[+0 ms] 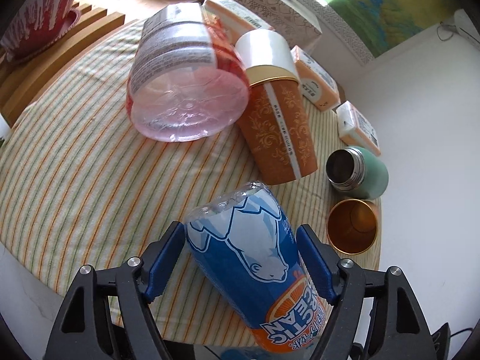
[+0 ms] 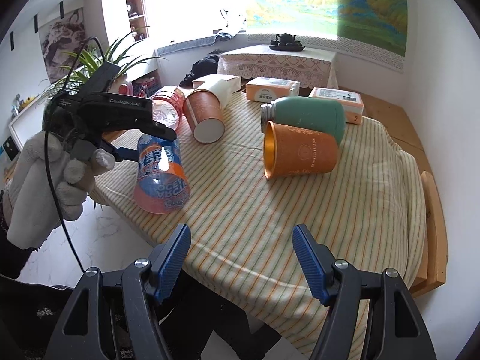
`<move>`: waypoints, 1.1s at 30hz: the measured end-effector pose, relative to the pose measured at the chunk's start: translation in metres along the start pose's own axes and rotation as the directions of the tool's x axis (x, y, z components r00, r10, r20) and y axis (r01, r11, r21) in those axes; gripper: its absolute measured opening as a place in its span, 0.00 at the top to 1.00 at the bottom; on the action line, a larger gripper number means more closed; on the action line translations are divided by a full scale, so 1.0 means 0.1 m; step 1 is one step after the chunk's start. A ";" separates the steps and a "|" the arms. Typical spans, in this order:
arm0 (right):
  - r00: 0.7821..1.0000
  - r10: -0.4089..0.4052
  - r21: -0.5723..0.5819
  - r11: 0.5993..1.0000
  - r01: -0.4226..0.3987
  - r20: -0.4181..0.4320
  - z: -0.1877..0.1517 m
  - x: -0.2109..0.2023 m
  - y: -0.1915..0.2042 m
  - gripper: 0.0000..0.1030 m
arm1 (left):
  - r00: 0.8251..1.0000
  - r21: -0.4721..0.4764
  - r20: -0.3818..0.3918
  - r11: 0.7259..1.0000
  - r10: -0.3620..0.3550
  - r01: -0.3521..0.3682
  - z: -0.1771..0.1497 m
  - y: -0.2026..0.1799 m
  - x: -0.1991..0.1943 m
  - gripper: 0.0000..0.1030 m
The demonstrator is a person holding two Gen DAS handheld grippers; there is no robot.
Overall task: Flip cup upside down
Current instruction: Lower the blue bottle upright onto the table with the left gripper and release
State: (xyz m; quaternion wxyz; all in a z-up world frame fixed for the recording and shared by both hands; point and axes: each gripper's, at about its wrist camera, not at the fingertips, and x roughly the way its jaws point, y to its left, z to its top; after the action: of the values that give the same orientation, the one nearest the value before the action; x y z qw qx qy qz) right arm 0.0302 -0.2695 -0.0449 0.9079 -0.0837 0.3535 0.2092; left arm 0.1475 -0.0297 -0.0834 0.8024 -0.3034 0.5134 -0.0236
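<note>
Gripping the cup (image 1: pixel 246 258) in my left tongs (image 1: pixel 240 258), I judge its long axis tilted, base outward, mouth toward me. My right tongs (image 2: pixel 241 258) gape wide, well apart over the bench (image 2: pixel 300 210).

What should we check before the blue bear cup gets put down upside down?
1. Left gripper pinches the blue bear cup on both sides: ok.
2. Cup off the striped cloth: ok, it hangs over the table's near edge.
3. Cup fully flipped: not ok, it is tilted.
4. Free cloth beside it for landing: ok.
5. Right gripper out of the way: ok, open and holding nothing.
6. Orange cup nearby, lying on its side, could roll: cannot tell.
</note>
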 end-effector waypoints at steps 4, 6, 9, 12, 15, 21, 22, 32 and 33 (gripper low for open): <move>1.000 0.000 0.008 1.000 0.000 0.000 -0.03 0.00 0.00 0.35 | 1.000 0.011 0.029 1.000 -0.013 0.013 -0.01 -0.02 -0.09 0.23; 1.000 0.001 0.013 1.000 -0.001 0.005 -0.03 0.00 0.00 0.35 | 0.998 0.040 0.068 0.999 -0.015 0.012 -0.02 -0.05 -0.20 0.23; 1.000 0.005 0.022 1.000 -0.006 0.017 -0.03 -0.01 0.01 0.35 | 0.991 0.111 0.137 0.994 -0.009 -0.007 -0.02 -0.19 -0.34 0.24; 1.000 0.004 0.031 0.999 -0.005 0.029 -0.01 -0.02 0.02 0.35 | 0.978 0.212 0.210 0.976 0.009 -0.055 -0.05 -0.39 -0.44 0.24; 0.999 0.001 0.047 0.999 -0.003 0.039 -0.02 -0.02 0.02 0.35 | 0.957 0.314 0.290 0.942 0.024 -0.119 -0.08 -0.60 -0.51 0.24; 0.999 -0.010 0.078 0.997 0.006 0.043 -0.06 -0.03 -0.04 0.35 | 0.921 0.507 0.385 0.821 0.056 -0.262 -0.20 -1.04 -0.46 0.24; 0.999 -0.011 0.083 0.997 0.008 0.045 -0.06 -0.03 -0.04 0.35 | 0.916 0.525 0.397 0.804 0.058 -0.279 -0.21 -1.08 -0.43 0.24; 0.998 -0.020 0.131 0.991 0.011 0.067 -0.11 -0.07 -0.09 0.35 | 0.834 0.634 0.549 0.624 0.054 -0.457 -0.52 -1.40 -0.10 0.24; 0.997 -0.022 0.135 0.991 0.013 0.069 -0.12 -0.07 -0.10 0.35 | 0.833 0.644 0.552 0.611 0.047 -0.461 -0.54 -1.41 -0.07 0.24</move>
State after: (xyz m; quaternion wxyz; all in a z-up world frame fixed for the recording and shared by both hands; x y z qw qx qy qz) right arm 0.0230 -0.2845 -0.0488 0.9252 -0.0179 0.3337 0.1798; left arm 0.1374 -0.1675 -0.0216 0.9494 0.1416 0.2775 -0.0401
